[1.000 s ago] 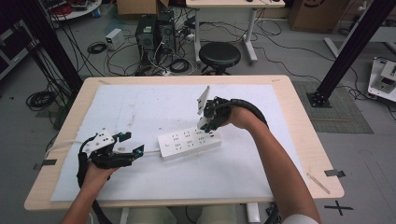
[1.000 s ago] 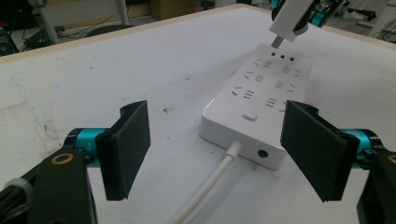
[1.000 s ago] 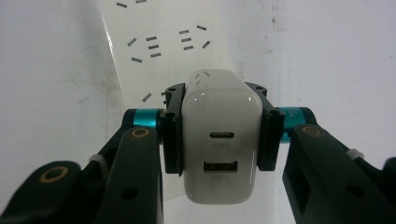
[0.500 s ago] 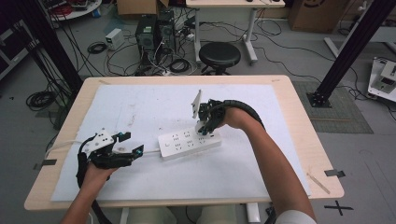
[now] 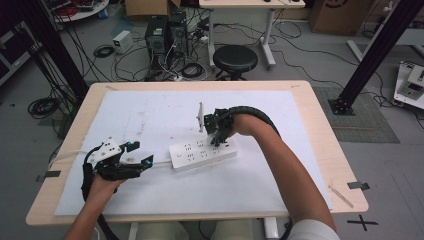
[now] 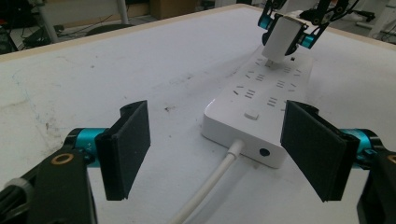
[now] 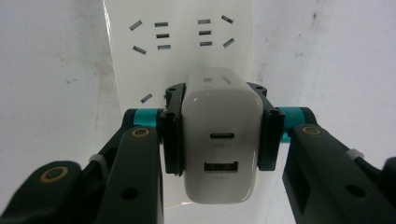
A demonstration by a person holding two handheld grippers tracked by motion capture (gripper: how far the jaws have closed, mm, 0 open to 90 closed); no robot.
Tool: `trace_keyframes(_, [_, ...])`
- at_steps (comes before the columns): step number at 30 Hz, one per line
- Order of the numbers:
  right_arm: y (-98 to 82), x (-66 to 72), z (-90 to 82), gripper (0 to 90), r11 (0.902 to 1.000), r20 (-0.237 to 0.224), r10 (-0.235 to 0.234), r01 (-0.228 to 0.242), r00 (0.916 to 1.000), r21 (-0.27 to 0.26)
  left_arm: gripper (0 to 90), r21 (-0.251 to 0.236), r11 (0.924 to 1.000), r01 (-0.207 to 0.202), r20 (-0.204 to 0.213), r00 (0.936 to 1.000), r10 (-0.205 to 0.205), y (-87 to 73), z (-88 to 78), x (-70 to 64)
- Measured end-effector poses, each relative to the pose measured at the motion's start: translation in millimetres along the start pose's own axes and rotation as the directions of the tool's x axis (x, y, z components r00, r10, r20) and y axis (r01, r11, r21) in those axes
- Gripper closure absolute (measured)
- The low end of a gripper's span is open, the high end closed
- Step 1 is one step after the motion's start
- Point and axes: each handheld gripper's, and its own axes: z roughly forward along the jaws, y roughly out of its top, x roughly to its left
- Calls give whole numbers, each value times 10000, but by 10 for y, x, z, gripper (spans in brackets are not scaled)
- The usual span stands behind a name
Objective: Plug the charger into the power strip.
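A white power strip (image 5: 202, 153) lies in the middle of the white sheet, its cord (image 6: 212, 185) running toward my left gripper. My right gripper (image 5: 217, 136) is shut on a white USB charger (image 7: 219, 140) and holds it upright over the strip's far end (image 6: 280, 77). The charger's (image 6: 281, 41) prongs point down at the sockets, just above or touching them. My left gripper (image 6: 219, 149) stands open near the strip's cord end, its jaws either side of the cord, touching nothing. In the high view the left gripper (image 5: 142, 162) rests left of the strip.
A white sheet (image 5: 150, 115) covers most of the wooden table (image 5: 320, 125). A black stool (image 5: 235, 59), computer boxes and loose cables stand on the floor beyond the far edge. A black frame post (image 5: 372, 55) rises at the right.
My right gripper has carried the charger leftward and slightly down, from beside the strip's right end to over its sockets. The left gripper has stayed put.
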Motion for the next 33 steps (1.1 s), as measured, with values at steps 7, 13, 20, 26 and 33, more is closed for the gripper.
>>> trace_keyframes(7, [145, -23, 29, 633, 9970, -183, -336, 348, 9993, 694, 243, -19, 10000, -6, 6, 10000, 6, 2, 1, -5])
trace_keyframes(13, [192, -24, 103, 633, 9923, -306, -383, 417, 9988, 1169, 243, -41, 10000, -15, 32, 10000, 15, 0, -2, -9])
trace_keyframes(20, [195, -62, 115, 633, 9929, -527, -206, 266, 9984, 1159, 243, -74, 10000, 42, -27, 10000, -42, -9, -11, 25])
trace_keyframes(26, [239, -72, 138, 635, 9899, -604, -187, 270, 9980, 1393, 243, -149, 9999, 88, -30, 10000, -89, -13, -4, 24])
trace_keyframes(33, [285, -91, 171, 636, 9824, -757, -266, 401, 9968, 1825, 243, -147, 9998, 137, -23, 9999, -137, -22, -1, 31])
